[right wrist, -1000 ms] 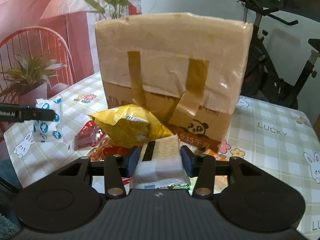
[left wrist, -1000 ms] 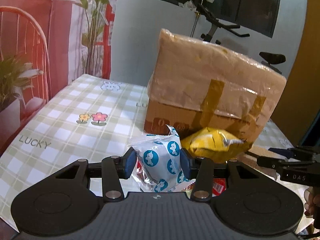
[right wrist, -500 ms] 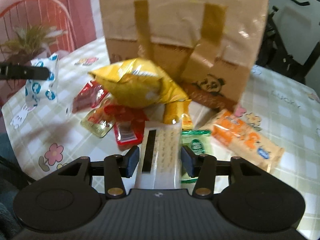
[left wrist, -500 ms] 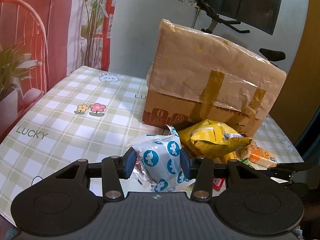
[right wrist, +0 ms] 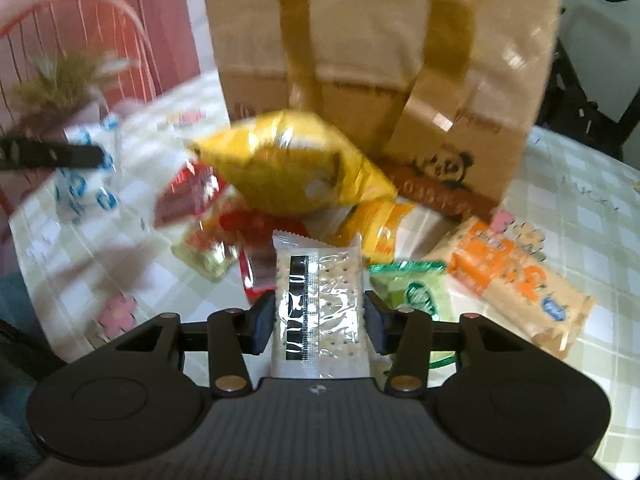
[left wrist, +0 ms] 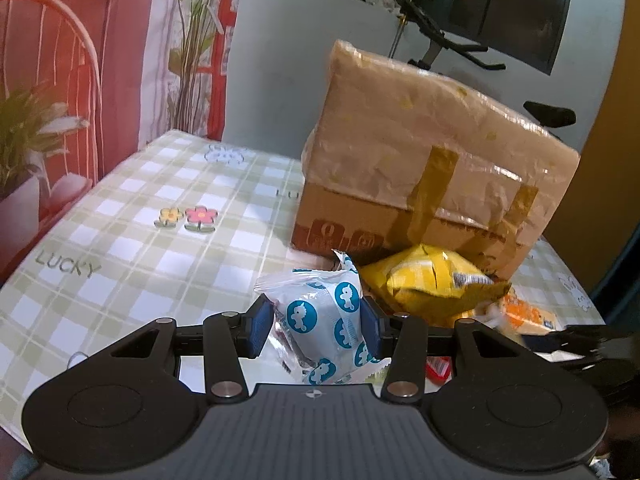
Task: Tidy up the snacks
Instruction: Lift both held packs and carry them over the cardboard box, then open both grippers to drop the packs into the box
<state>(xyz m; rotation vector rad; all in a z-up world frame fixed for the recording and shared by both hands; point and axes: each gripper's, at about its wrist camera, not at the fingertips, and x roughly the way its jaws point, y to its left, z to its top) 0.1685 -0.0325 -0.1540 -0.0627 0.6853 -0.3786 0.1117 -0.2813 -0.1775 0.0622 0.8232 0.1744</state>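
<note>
While my left gripper (left wrist: pixel 316 328) clamps white snack pouch with blue round prints (left wrist: pixel 326 320) above green-checked tablecloth (left wrist: pixel 132 248), my right gripper (right wrist: pixel 318 322) pinches clear-wrapped pale cracker pack (right wrist: pixel 320 308). Crinkled yellow chip bag (right wrist: pixel 292 172) tops loose snack pile beside taped brown cardboard box (right wrist: pixel 380 60); orange-labelled biscuit pack (right wrist: pixel 516 284) lies right.

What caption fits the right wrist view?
Right gripper holds a cracker packet above scattered snacks before a taped cardboard box.
</note>
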